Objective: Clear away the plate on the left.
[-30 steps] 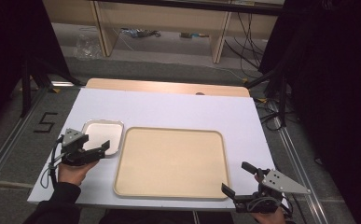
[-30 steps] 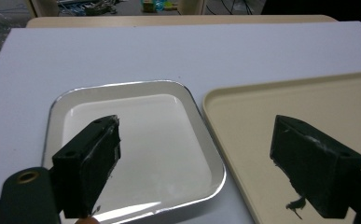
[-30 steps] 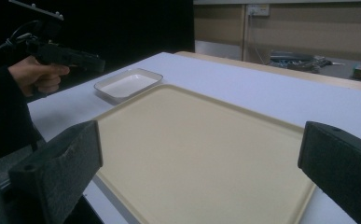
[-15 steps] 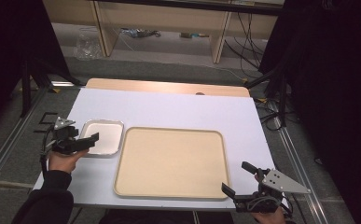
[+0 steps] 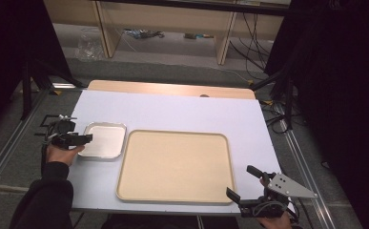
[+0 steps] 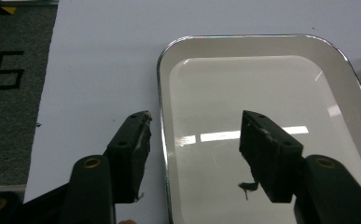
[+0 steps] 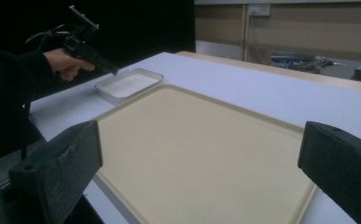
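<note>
Carpet, grey and bearing a black 5 (image 6: 8,71), surrounds the pale lavender rectangular surface (image 5: 182,112); wooden shelving (image 5: 172,21) and loose cables stand behind. The small white metal-rimmed tray (image 5: 103,140) lies near the surface's left edge, just beside the large beige plastic tray (image 5: 175,164). The left gripper (image 6: 194,140) straddles the small tray's left rim, its fingers just closing but not yet pressing. The right gripper (image 5: 241,183), fingers wide open and empty, hovers at the beige tray's near right corner.

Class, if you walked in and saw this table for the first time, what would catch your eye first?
The big beige tray at the table's middle stands out first. Left of it sits a small white metal-rimmed tray, with the left gripper straddling its near-left rim, jaws just closing, not yet gripping. The right gripper waits open at the near-right corner.
</note>
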Motion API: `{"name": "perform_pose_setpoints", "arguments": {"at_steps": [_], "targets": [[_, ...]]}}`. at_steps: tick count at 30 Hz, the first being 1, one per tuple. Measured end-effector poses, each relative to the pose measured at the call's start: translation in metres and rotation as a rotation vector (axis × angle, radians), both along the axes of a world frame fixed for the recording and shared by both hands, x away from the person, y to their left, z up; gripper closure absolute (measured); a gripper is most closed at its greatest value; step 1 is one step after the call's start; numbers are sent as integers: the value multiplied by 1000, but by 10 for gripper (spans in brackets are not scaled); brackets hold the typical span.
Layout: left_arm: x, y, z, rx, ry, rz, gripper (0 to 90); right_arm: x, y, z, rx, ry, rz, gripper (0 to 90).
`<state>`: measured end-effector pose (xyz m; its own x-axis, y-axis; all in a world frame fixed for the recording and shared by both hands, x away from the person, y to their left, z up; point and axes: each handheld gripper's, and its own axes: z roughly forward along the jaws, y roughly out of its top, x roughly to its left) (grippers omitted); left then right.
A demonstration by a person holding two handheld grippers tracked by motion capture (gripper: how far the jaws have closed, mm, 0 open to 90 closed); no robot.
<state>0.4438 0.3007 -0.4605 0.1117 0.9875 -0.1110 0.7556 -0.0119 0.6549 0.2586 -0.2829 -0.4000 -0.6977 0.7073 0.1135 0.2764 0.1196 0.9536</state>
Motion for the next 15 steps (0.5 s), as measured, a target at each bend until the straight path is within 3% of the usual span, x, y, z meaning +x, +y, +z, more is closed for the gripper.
{"name": "perform_pose_setpoints", "arguments": {"at_steps": [2,4,6,11,12,13,15], "targets": [[1,3,-1,11,0,4,487,0,1,-1,12,-6,-5,4],[3,6,-1,7,5,2,508,0,-1,0,-10,-1,-6,4],[5,7,-4,17,22,9,567,0,1,-1,12,-5,-5,4],[12,6,-12,7,65,1,645,0,-1,0,-10,-1,-7,4],[13,6,-13,12,79,2,695,0,0,0,9,-5,-4,4],[14,6,-15,-3,63,10,695,0,0,0,9,-5,-4,4],[16,7,-19,-14,83,23,716,1,0,0,8,-6,-4,4]]}}
